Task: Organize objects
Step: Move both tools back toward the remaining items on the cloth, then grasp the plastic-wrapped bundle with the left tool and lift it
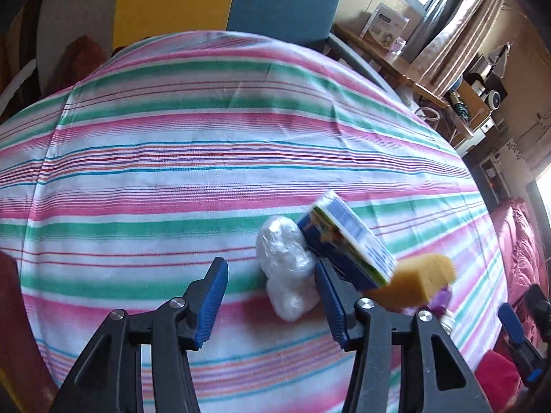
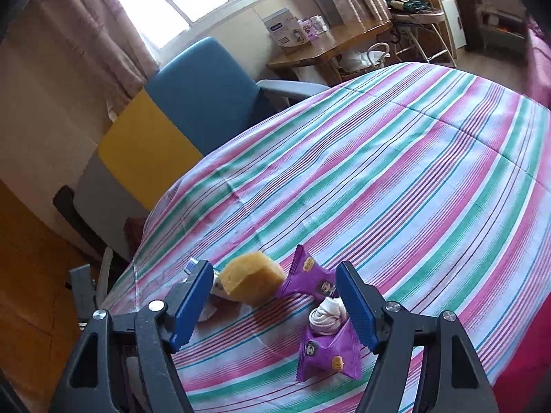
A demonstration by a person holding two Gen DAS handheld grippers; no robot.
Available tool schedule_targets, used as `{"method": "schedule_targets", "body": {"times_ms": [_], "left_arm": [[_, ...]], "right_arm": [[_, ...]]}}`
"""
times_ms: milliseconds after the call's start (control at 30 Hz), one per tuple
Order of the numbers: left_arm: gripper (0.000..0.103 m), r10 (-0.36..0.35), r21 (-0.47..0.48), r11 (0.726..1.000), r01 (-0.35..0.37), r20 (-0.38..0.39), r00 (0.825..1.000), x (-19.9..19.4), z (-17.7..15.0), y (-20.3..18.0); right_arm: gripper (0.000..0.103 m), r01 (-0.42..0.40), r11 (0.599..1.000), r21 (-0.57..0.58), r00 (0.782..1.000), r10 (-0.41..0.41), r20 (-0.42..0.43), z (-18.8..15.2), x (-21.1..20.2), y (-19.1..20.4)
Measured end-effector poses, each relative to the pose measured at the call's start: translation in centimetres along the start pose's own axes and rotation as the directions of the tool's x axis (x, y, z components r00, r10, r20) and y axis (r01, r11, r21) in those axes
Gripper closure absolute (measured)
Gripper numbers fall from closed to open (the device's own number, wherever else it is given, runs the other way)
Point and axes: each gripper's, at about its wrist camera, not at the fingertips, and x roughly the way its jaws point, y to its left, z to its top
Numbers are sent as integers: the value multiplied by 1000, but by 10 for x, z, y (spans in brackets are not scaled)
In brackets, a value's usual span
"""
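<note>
On the striped tablecloth [image 1: 172,172] lie a white plastic-wrapped bundle [image 1: 287,268], a blue and green carton [image 1: 347,241] tilted against it, and a yellow sponge [image 1: 416,278]. My left gripper [image 1: 272,306] is open and empty, its right finger beside the bundle. In the right wrist view the sponge [image 2: 251,280], two purple snack packets [image 2: 310,275] [image 2: 327,351] and a white rolled cloth [image 2: 327,316] lie close together. My right gripper [image 2: 275,306] is open and empty, low over them.
A blue chair [image 2: 206,93] and a yellow panel [image 2: 144,148] stand behind the table. A wooden side table with boxes [image 2: 299,38] is by the window. A red couch [image 1: 516,251] lies to the right.
</note>
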Motion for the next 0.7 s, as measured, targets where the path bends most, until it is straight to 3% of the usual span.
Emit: {"method": "schedule_targets", "body": {"times_ms": [33, 100, 167, 367, 567, 700], "left_arm": [[50, -8, -4, 1000, 7, -8, 1000, 6, 2, 1], [67, -13, 6, 1000, 14, -21, 1000, 11, 0, 1], [70, -24, 19, 1000, 25, -29, 999, 13, -7, 3], [70, -28, 70, 997, 30, -27, 999, -14, -44, 6], [70, -43, 143, 988, 51, -57, 997, -44, -100, -3], [70, -50, 190, 980, 65, -85, 995, -59, -138, -8]], "right_arm": [[29, 0, 1000, 17, 1000, 0, 0, 1, 0, -3], [29, 3, 999, 42, 1000, -3, -6, 3, 2, -8], [29, 0, 998, 64, 1000, 0, -7, 4, 2, -12], [29, 1, 995, 96, 1000, -1, -1, 6, 2, -18], [29, 18, 995, 97, 1000, -16, -27, 5, 7, -18], [29, 111, 992, 67, 989, -103, -110, -1, 22, -21]]}}
